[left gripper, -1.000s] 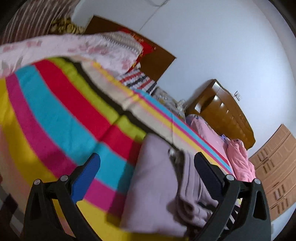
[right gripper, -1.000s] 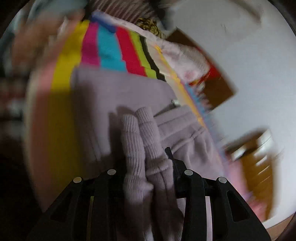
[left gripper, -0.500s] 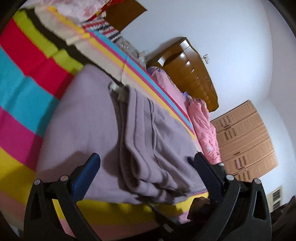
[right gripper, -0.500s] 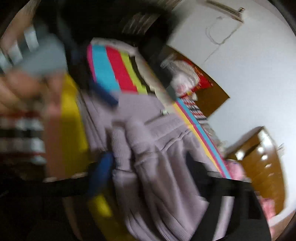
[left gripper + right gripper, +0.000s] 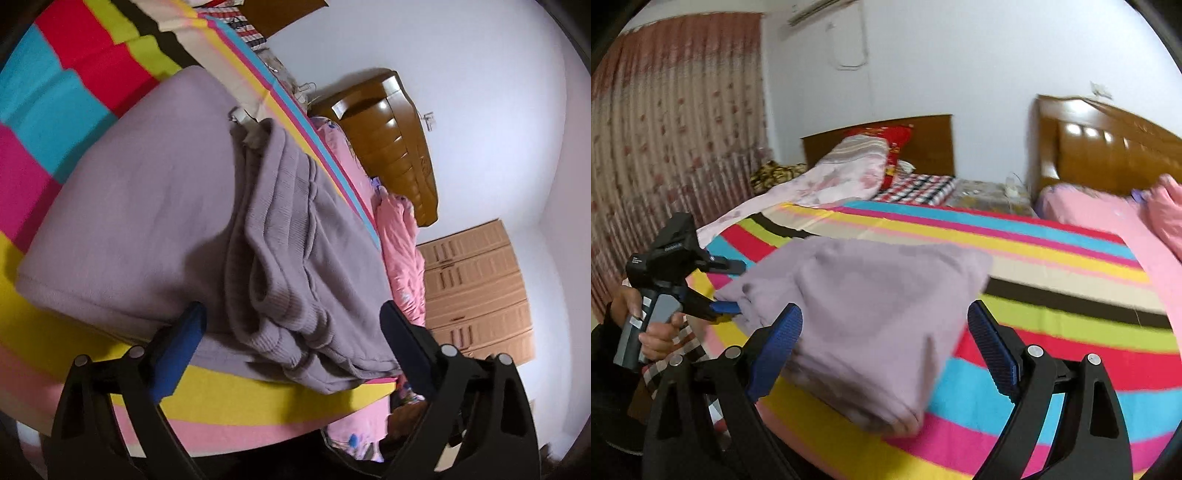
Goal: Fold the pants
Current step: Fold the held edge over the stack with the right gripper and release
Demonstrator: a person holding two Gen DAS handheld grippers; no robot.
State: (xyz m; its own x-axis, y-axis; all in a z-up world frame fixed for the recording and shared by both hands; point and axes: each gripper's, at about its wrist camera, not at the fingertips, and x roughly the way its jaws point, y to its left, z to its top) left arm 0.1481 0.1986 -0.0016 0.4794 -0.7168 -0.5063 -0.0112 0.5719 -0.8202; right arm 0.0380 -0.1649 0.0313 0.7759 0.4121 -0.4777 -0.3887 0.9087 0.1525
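Observation:
The mauve pants (image 5: 155, 206) lie folded into a thick bundle on the striped bedspread (image 5: 44, 110), ribbed cuffs (image 5: 280, 288) stacked on top near the bed's edge. My left gripper (image 5: 291, 317) straddles the near edge of the bundle. Its jaws are closing, with the cuffs and folded layers between them, and the pads are not seen pressing. In the right wrist view the same pants (image 5: 871, 295) show as a rounded bundle, with the left gripper (image 5: 731, 285) at their left edge in a hand (image 5: 653, 332). My right gripper (image 5: 886, 325) stands open and holds nothing, drawn back from the pants.
Pink bedding (image 5: 402, 243) lies on a second bed with a wooden headboard (image 5: 391, 147) to the right. A wardrobe (image 5: 476, 288) stands behind. Pillows and a floral quilt (image 5: 827, 177) sit at the bed's far end, and a curtain (image 5: 665, 129) hangs at the left.
My right gripper let go of the ribbed cuffs, opened wide, rolled and pulled back from the pants. My left gripper moved in over the bundle's near edge and its jaws narrowed slightly.

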